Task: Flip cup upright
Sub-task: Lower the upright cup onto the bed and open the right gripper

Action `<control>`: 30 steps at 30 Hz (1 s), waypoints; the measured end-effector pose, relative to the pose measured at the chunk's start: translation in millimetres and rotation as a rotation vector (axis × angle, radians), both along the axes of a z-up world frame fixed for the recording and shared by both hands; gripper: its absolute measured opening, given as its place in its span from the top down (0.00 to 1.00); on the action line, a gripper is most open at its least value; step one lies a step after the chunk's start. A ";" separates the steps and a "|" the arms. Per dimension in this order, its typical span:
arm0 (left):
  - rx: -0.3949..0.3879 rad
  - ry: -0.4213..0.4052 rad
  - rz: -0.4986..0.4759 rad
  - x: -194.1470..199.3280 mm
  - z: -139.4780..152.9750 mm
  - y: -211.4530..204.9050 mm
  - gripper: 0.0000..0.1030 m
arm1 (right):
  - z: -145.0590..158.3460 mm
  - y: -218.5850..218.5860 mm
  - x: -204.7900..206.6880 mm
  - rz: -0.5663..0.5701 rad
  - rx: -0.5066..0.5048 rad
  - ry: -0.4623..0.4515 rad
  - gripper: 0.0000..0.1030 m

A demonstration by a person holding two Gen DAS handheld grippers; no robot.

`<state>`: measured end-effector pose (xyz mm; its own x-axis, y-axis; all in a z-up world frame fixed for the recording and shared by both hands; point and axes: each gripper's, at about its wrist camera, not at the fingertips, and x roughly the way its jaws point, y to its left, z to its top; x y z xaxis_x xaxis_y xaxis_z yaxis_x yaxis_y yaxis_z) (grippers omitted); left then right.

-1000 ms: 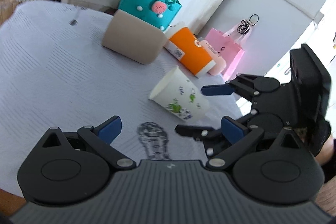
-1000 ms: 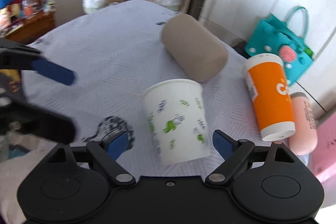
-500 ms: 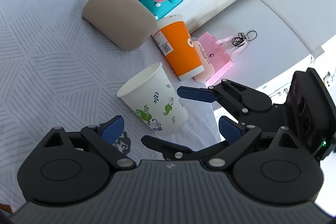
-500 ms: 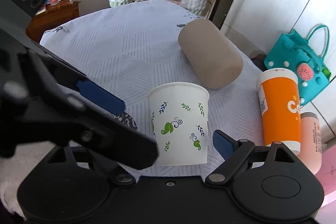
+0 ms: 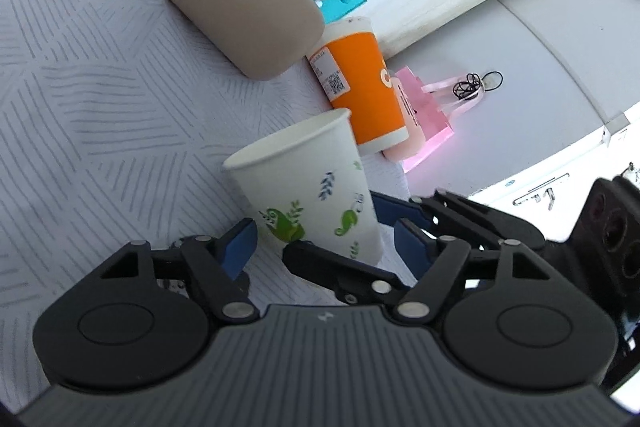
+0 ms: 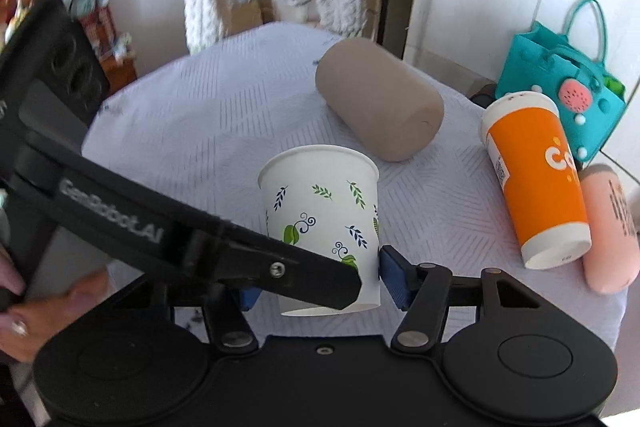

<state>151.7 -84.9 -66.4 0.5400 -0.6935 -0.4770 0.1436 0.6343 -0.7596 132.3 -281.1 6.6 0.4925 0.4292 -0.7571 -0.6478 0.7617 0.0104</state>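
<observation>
A white paper cup (image 6: pixel 324 223) printed with green and blue leaves stands nearly upright, mouth up, on the white patterned tablecloth (image 6: pixel 208 131). My right gripper (image 6: pixel 316 285) is shut on the cup's lower part, a blue pad on each side. The cup also shows in the left wrist view (image 5: pixel 308 195), leaning a little. My left gripper (image 5: pixel 324 241) is open around the cup's base, where the right gripper's fingers (image 5: pixel 420 211) cross in. One left finger (image 6: pixel 248 255) crosses in front of the cup in the right wrist view.
A beige cylinder (image 6: pixel 380 107) lies on its side behind the cup. An orange cup (image 6: pixel 536 187) and a pink bottle (image 6: pixel 608 231) lie at the right by the table's edge. A teal bag (image 6: pixel 568 83) and a pink bag (image 5: pixel 428 115) sit beyond the table.
The cup has gone from lying on its side to nearly upright. My right gripper has closed on its lower part. My left gripper has moved in close around the base.
</observation>
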 end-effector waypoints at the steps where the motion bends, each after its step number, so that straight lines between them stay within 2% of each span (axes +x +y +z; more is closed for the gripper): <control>1: 0.017 -0.018 0.012 -2.1 2.1 1.3 0.28 | -0.7 -2.3 -1.8 -0.020 0.029 -0.002 0.37; 4: 0.089 -0.091 0.040 -9.3 10.5 4.9 0.28 | -4.2 -7.4 -5.3 -0.054 0.105 0.002 0.37; 6: 0.115 -0.114 0.036 -11.0 13.2 5.6 0.37 | -6.9 -7.8 -8.8 -0.055 0.152 0.008 0.37; 13: 0.179 -0.191 0.032 -21.5 19.8 13.2 0.40 | -14.7 -5.4 -19.3 -0.056 0.240 -0.071 0.37; 18: 0.261 -0.286 0.031 -28.5 30.0 15.9 0.41 | -16.0 8.6 -29.9 -0.022 0.224 -0.189 0.37; 23: 0.336 -0.337 0.025 -28.4 35.2 16.2 0.41 | -18.5 21.2 -30.8 -0.008 0.216 -0.295 0.37; 30: 0.403 -0.368 0.025 -18.7 33.5 19.9 0.41 | -26.5 38.5 -24.5 0.006 0.167 -0.360 0.37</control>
<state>133.0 -64.9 -32.9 0.7353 -0.4797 -0.4788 0.3352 0.8713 -0.3584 107.9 -242.5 -19.9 0.7108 0.5353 -0.4563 -0.6371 0.7649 -0.0950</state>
